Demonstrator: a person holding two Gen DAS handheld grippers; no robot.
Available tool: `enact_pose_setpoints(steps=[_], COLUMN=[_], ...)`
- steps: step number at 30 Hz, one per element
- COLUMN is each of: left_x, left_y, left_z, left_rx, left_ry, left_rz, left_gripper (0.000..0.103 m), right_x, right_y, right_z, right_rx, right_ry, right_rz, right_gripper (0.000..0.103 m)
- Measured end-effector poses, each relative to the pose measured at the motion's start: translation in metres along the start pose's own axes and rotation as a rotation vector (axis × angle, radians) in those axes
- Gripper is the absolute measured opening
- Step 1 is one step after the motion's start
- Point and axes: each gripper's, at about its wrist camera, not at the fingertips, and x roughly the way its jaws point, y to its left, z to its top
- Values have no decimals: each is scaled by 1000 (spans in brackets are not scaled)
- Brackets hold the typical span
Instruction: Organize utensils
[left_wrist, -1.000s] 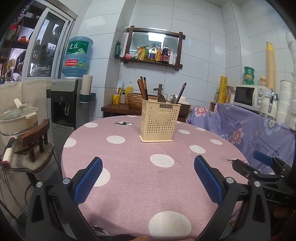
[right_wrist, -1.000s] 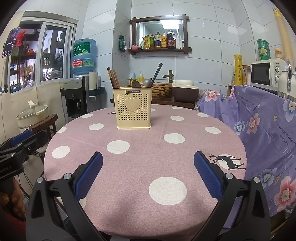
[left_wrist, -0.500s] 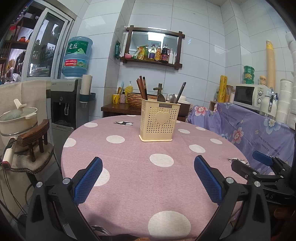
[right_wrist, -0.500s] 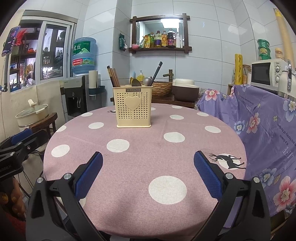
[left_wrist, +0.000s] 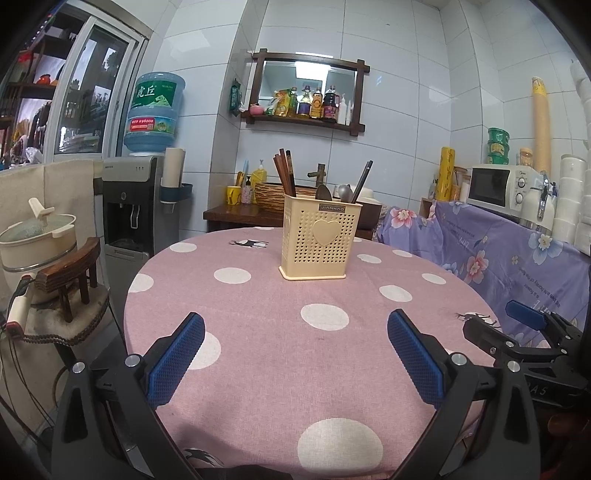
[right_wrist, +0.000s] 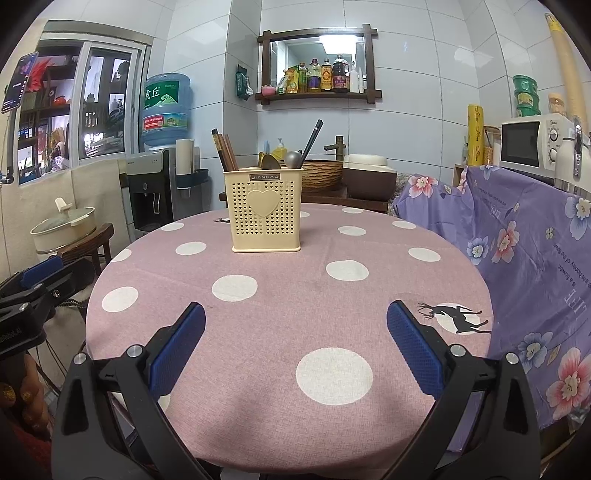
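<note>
A cream perforated utensil holder (left_wrist: 318, 238) (right_wrist: 265, 210) with a heart on its front stands upright on the far half of the round pink polka-dot table (left_wrist: 258, 332) (right_wrist: 280, 306). Brown chopsticks (left_wrist: 285, 170) (right_wrist: 224, 149) lean in its left side; two spoons (left_wrist: 334, 192) (right_wrist: 282, 160) and a dark chopstick (left_wrist: 362, 180) (right_wrist: 311, 141) stick out on the right. My left gripper (left_wrist: 295, 352) hovers open over the table's near edge, nothing between its blue pads. My right gripper (right_wrist: 295, 345) is open and empty too, well short of the holder.
A purple floral cloth (right_wrist: 524, 243) covers a counter at the right with a microwave (right_wrist: 532, 142). A water dispenser (left_wrist: 136, 199) and a stool with a pot (left_wrist: 37, 236) stand left. A side table with a basket (right_wrist: 321, 173) sits behind.
Both grippers drifted back and down very slightly; the holder sits a touch higher in both views. Nothing was picked up or released.
</note>
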Motion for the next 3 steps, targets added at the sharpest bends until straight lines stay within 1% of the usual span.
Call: enact_pose_setpoints(steps=[3], left_x=[0], left_y=[0], left_z=[-1], left_rx=[1], left_ry=[3], left_rz=[2], left_gripper=[98], right_x=[1], right_y=[0], right_z=[0], right_rx=[1], right_ry=[3], right_rz=[0], right_gripper=[97])
